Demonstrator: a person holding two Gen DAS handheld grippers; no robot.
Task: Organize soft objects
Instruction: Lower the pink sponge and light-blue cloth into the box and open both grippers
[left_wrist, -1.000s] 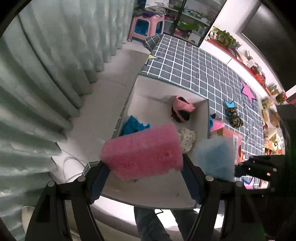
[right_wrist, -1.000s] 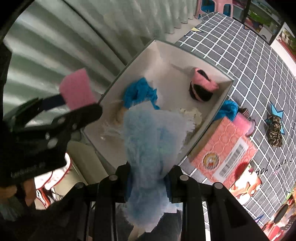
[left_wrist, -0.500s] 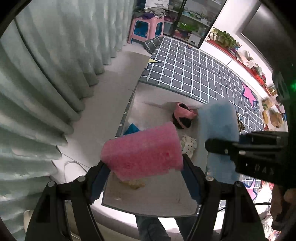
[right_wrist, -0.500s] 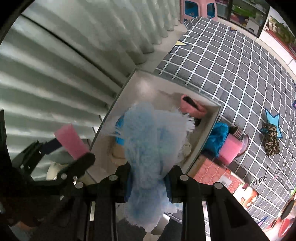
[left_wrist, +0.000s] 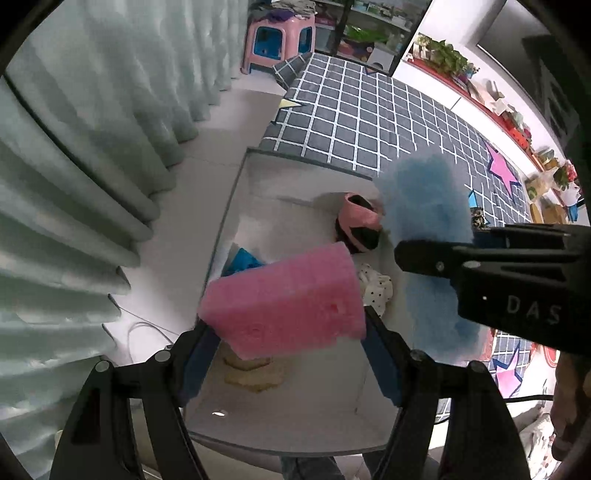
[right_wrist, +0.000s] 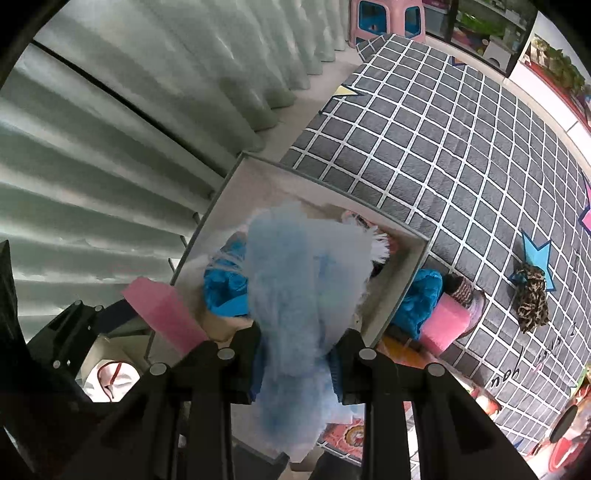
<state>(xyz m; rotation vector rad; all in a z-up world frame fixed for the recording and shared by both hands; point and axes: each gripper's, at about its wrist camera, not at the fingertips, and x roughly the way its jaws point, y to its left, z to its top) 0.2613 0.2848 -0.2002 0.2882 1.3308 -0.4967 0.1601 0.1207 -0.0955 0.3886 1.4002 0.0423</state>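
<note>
My left gripper (left_wrist: 284, 332) is shut on a pink foam sponge (left_wrist: 284, 299), held above the near part of an open white box (left_wrist: 295, 406). My right gripper (right_wrist: 297, 347) is shut on a fluffy light-blue soft toy (right_wrist: 303, 280), held above the same box (right_wrist: 218, 206); it shows in the left wrist view (left_wrist: 424, 214) over the box's right side. In the box lie a pink-and-black headband (left_wrist: 358, 221), a blue cloth (left_wrist: 243, 260), a polka-dot white cloth (left_wrist: 376, 288) and a tan item (left_wrist: 255, 373).
Pale green curtains (left_wrist: 74, 147) hang to the left. A grey checked mat (right_wrist: 443, 147) lies beyond the box. Beside the box on the mat lie a blue cloth (right_wrist: 421, 299), a pink block (right_wrist: 447, 325) and a leopard-print scrunchie (right_wrist: 532, 299). A pink stool (left_wrist: 280, 40) stands far back.
Both grippers have risen, so the box looks smaller. The right gripper with the blue toy has moved in over the box's right side. Both still hold their loads.
</note>
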